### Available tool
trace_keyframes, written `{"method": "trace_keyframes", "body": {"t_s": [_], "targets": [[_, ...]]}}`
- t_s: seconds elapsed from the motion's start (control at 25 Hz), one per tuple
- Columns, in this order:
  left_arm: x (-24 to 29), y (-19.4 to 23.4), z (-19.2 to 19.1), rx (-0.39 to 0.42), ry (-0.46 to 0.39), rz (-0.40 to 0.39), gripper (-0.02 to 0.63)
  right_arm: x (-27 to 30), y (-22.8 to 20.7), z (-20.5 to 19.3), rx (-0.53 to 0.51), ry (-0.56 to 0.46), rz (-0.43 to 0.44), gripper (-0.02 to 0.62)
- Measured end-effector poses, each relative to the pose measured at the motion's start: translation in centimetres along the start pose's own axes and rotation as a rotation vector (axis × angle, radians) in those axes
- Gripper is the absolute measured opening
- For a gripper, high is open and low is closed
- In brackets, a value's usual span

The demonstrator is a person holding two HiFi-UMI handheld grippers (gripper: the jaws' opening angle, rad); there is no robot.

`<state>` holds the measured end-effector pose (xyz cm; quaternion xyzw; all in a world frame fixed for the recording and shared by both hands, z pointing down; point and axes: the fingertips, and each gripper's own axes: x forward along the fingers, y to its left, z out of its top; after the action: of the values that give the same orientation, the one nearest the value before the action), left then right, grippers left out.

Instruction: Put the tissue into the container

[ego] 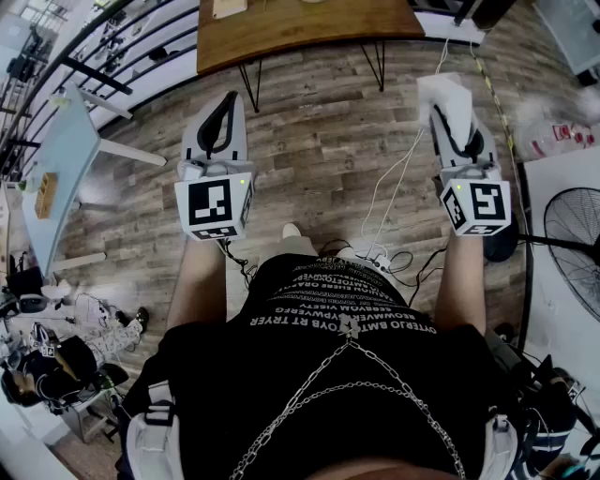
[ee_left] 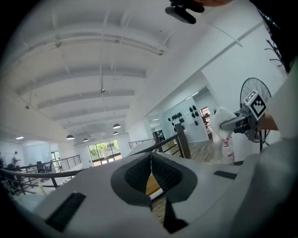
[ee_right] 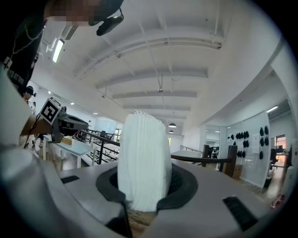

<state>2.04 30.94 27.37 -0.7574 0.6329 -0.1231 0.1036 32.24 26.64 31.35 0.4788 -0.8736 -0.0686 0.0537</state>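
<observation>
Right gripper point(ego: 450, 117): pinching the tissue point(ee_right: 143, 158) between both pads, holding level so the folded stack is standing upright rather than sagging.
Left gripper point(ego: 228, 101): sitting shut and empty, hanging level at left, probably keeping clear.
Tissue location: riding in the right jaws above the floor point(ego: 319, 159), on the near side of the wooden table point(ego: 300, 28).
Container: not appearing in any view; transfer judged pending.

Plank floor point(ego: 319, 150); table point(ego: 309, 23), probably wooden.
</observation>
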Motion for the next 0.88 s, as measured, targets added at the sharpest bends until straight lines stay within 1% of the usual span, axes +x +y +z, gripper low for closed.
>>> {"method": "trace_keyframes", "body": {"t_s": [0.16, 0.32, 0.52, 0.64, 0.76, 0.88], "targets": [[-1.6, 1.5, -0.8, -0.019, 0.011, -0.021, 0.029, 0.3, 2.8, 0.4, 0.012, 0.017, 0.012, 0.127], [-2.8, 3.6, -2.9, -0.04, 0.028, -0.055, 0.029, 1.4, 5.6, 1.2, 0.032, 0.023, 0.008, 0.127], [-4.9, 8.7, -6.3, -0.098, 0.031, -0.062, 0.029, 3.4, 10.1, 2.3, 0.039, 0.038, 0.002, 0.129], [-5.6, 11.2, -8.1, -0.119, 0.031, -0.085, 0.029, 4.7, 12.5, 3.2, 0.056, 0.034, -0.012, 0.129], [-5.9, 13.3, -9.3, -0.132, 0.035, -0.092, 0.029, 6.3, 14.8, 4.2, 0.037, 0.044, -0.004, 0.129], [-5.5, 14.8, -9.8, -0.162, -0.001, -0.095, 0.029, 8.0, 16.3, 5.1, 0.011, 0.044, 0.016, 0.129]]}}
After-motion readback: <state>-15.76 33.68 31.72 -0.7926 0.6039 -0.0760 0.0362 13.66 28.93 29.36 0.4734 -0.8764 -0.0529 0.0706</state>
